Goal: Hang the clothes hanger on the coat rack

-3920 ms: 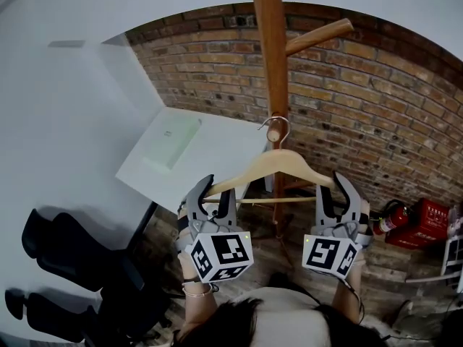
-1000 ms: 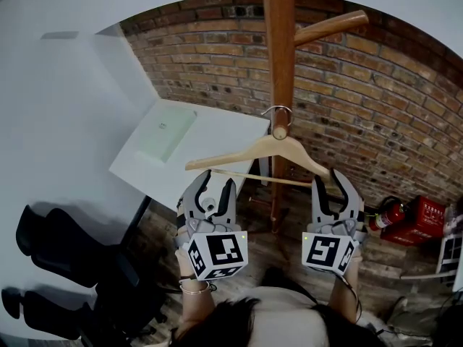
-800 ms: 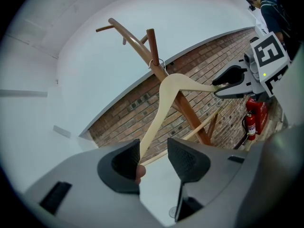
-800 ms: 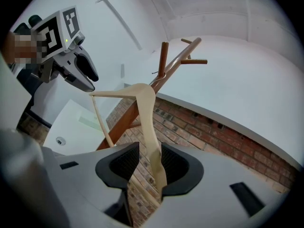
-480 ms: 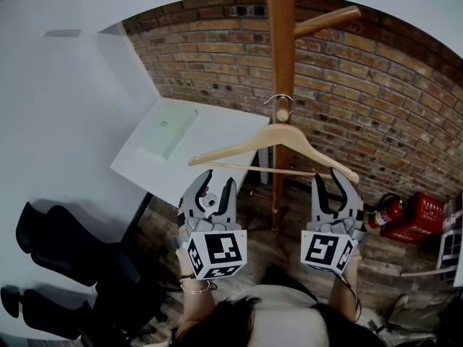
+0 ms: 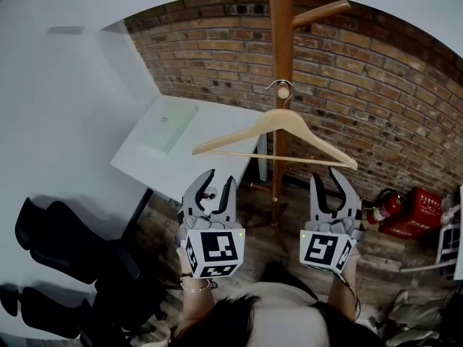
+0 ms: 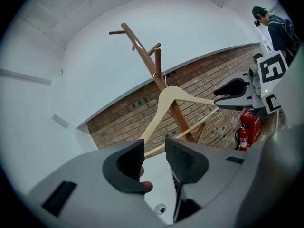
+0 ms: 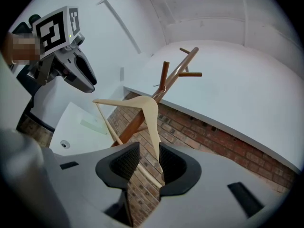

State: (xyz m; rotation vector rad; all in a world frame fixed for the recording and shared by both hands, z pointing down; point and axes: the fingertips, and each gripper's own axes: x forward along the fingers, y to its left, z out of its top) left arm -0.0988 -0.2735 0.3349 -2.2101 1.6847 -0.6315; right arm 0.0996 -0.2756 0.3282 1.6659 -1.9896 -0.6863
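you're drawing both grippers back from the hanger (image 6: 282,119), which is now hanging by its hook on a low peg (image 6: 283,91) of the coat rack (image 6: 280,42) and levelling out after tilting a second ago. your left gripper (image 6: 219,181) is holding nothing, its jaws wide though just closing a little. your right gripper (image 6: 327,179) is gaping too; the hanger's right tip is showing in its gap, but the pads aren't pressing it. the hang is looking done.
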